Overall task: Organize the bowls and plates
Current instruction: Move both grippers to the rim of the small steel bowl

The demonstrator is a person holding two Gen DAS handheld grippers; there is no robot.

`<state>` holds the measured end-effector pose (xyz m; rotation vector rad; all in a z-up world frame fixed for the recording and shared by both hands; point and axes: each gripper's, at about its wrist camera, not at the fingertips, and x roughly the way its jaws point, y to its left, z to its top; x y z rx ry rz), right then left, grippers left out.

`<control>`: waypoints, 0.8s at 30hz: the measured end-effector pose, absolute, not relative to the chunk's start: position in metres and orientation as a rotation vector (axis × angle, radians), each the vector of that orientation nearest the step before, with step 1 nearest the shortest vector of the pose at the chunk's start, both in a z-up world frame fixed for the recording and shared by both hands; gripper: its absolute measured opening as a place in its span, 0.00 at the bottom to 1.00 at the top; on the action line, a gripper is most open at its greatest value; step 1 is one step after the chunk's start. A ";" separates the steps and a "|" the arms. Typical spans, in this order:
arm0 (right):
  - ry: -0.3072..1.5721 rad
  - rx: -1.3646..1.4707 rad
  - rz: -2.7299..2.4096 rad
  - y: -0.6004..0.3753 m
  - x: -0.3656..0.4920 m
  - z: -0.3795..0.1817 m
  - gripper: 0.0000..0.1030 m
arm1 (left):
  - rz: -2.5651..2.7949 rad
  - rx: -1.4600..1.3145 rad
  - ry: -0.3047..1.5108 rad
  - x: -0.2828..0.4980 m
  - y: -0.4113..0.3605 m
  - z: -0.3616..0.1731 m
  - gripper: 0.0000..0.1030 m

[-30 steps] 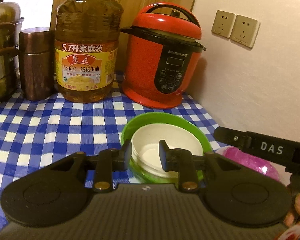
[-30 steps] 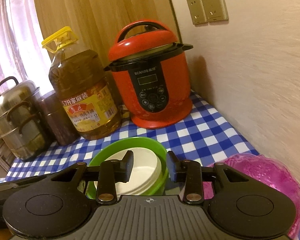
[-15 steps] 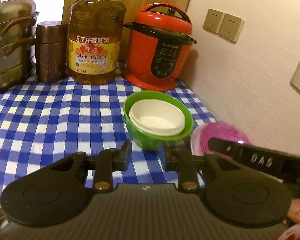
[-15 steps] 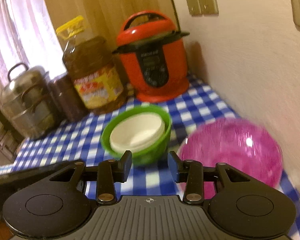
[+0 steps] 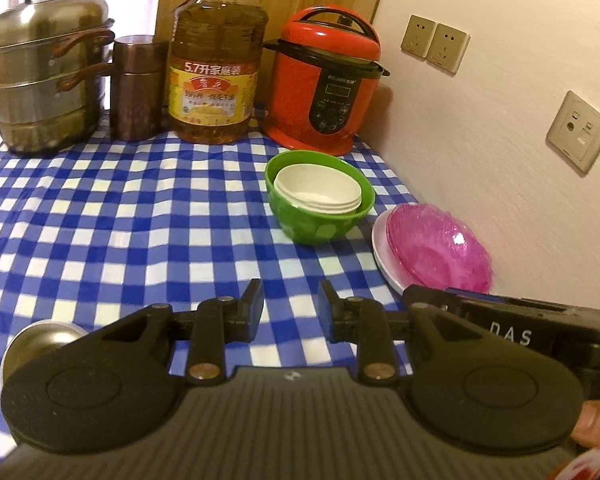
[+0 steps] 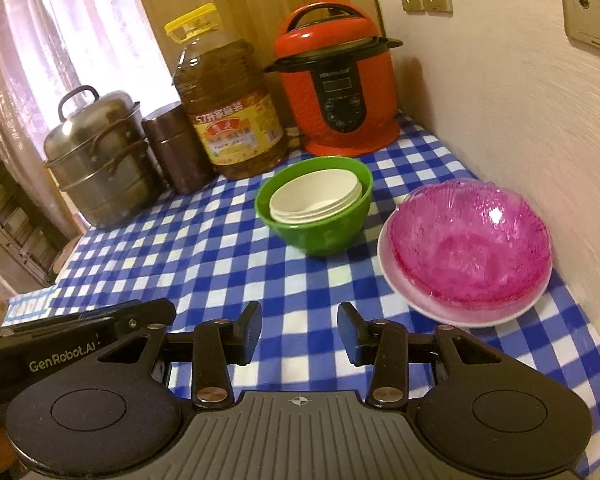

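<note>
A green bowl [image 5: 320, 216] [image 6: 320, 232] stands on the blue checked tablecloth with a stack of white bowls [image 5: 318, 192] [image 6: 316, 200] nested in it. To its right a pink glass bowl [image 5: 440, 252] [image 6: 472, 244] sits on a white plate [image 5: 380, 248] [image 6: 396, 280] by the wall. My left gripper [image 5: 290, 304] is open and empty, well in front of the green bowl. My right gripper [image 6: 300, 332] is open and empty, in front of both stacks.
At the back stand a red pressure cooker [image 5: 324, 80] [image 6: 340, 80], an oil bottle [image 5: 216, 64] [image 6: 228, 104], a brown canister [image 5: 136, 88] [image 6: 172, 148] and a steel steamer pot [image 5: 44, 68] [image 6: 96, 156]. The wall runs along the right. A round metal object [image 5: 40, 340] lies at lower left.
Both grippers have pulled back and away from the green bowl, which now stands farther off. The pink bowl on its plate has come fully into view.
</note>
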<state>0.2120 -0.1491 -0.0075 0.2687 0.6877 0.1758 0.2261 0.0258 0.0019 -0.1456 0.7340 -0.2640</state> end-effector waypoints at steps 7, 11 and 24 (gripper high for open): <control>0.690 0.263 0.191 -0.139 0.191 0.001 0.41 | -0.232 -0.157 0.731 0.195 0.039 0.010 0.26; 0.691 0.254 0.204 -0.131 0.182 0.004 0.42 | -0.214 -0.169 0.727 0.181 0.047 0.014 0.26; 0.708 0.238 0.262 -0.101 0.168 0.003 0.42 | -0.132 -0.196 0.720 0.150 0.083 0.015 0.27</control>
